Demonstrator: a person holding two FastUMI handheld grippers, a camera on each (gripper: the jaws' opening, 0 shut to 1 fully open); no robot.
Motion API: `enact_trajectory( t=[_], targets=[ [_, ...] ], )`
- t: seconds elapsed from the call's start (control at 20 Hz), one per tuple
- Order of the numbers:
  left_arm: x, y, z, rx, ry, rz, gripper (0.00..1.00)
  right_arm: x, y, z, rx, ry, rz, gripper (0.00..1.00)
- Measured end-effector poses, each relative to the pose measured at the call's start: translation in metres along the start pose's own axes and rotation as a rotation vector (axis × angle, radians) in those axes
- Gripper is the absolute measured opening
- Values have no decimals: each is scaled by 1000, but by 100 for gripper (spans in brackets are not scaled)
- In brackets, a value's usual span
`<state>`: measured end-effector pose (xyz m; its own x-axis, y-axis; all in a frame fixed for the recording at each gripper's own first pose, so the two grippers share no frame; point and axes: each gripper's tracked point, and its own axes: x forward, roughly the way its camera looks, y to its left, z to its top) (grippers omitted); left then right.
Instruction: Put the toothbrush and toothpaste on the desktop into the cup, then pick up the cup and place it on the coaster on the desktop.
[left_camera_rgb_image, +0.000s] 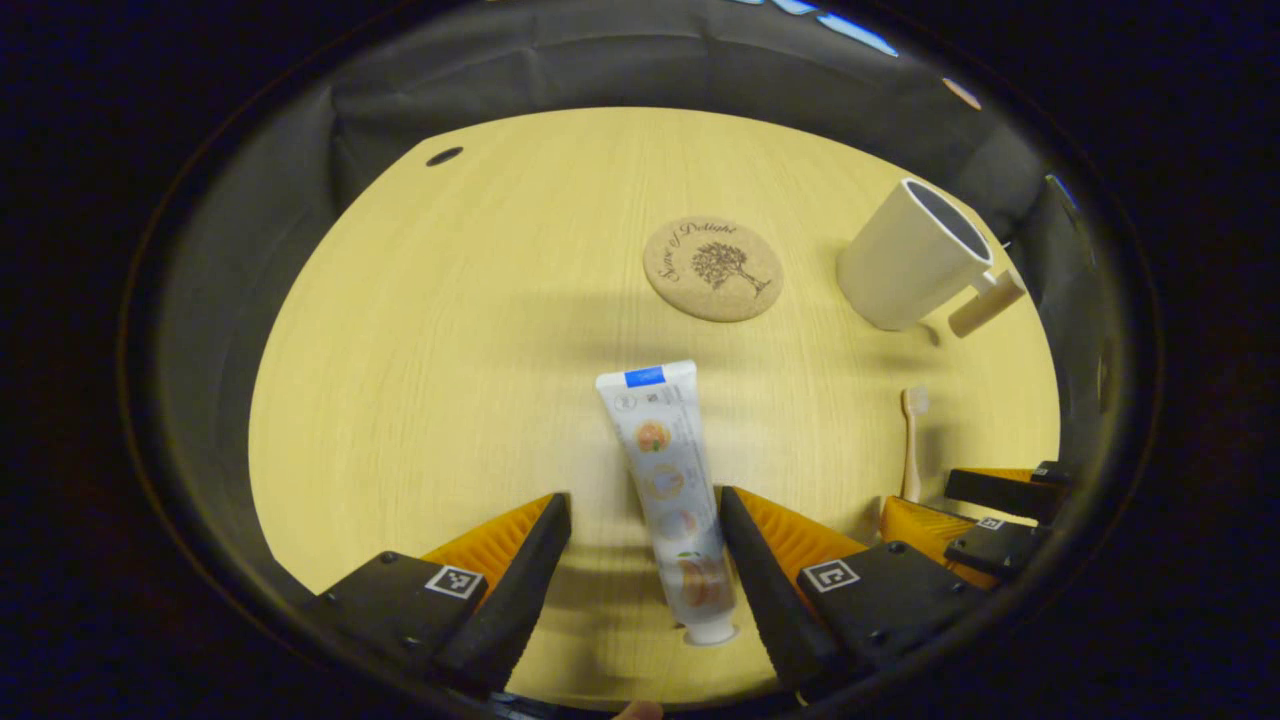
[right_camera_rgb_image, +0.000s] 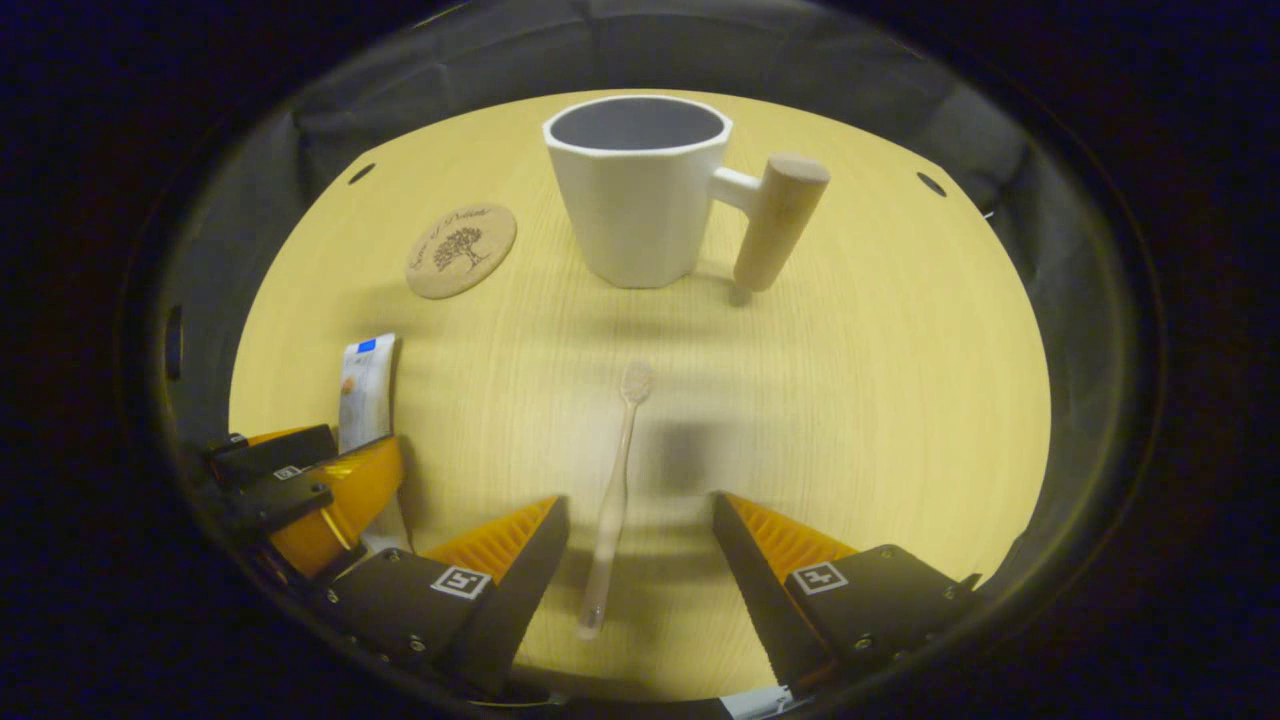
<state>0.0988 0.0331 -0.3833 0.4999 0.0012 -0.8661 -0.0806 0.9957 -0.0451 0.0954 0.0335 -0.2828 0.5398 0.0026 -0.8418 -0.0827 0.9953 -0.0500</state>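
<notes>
A white toothpaste tube (left_camera_rgb_image: 668, 490) lies flat on the wooden desktop (left_camera_rgb_image: 450, 350), its cap end between the fingers of my open left gripper (left_camera_rgb_image: 645, 510), close to one of them. A pale toothbrush (right_camera_rgb_image: 614, 495) lies on the desktop (right_camera_rgb_image: 880, 400) between the fingers of my open right gripper (right_camera_rgb_image: 640, 515), bristle end pointing at the white cup (right_camera_rgb_image: 640, 190) with its wooden handle. The round cork coaster (right_camera_rgb_image: 461, 250) sits left of the cup. In the left gripper view the coaster (left_camera_rgb_image: 712, 269), cup (left_camera_rgb_image: 912, 255), toothbrush (left_camera_rgb_image: 912, 440) and right gripper (left_camera_rgb_image: 950, 510) appear. The toothpaste (right_camera_rgb_image: 366, 390) and left gripper (right_camera_rgb_image: 330, 480) appear in the right gripper view.
The desktop is ringed by the dark cloth wall. Small dark holes (right_camera_rgb_image: 931, 184) mark its far corners. Bare wood lies right of the toothbrush and left of the toothpaste.
</notes>
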Motion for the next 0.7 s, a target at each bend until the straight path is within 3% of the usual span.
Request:
enact_trajectory(
  t=[0.35,0.4,0.45,0.5,0.6,0.65,0.7],
  targets=[
    [1,-5,4,8,4,11,99,0,-1,0,8,17,-6,87],
    [1,-7,3,9,4,10,96,0,0,-1,6,25,-6,81],
    [1,-8,3,14,10,8,94,-1,0,-3,4,29,-4,82],
    [1,-10,3,22,11,4,85,-2,-1,-1,5,28,-2,83],
    [1,-13,3,26,21,2,75,-3,-1,-4,16,41,2,53],
    [1,-14,3,27,26,2,73,0,-1,-2,18,42,11,54],
    [1,-15,2,32,31,2,63,-1,-3,-1,17,40,1,54]
  ],
)
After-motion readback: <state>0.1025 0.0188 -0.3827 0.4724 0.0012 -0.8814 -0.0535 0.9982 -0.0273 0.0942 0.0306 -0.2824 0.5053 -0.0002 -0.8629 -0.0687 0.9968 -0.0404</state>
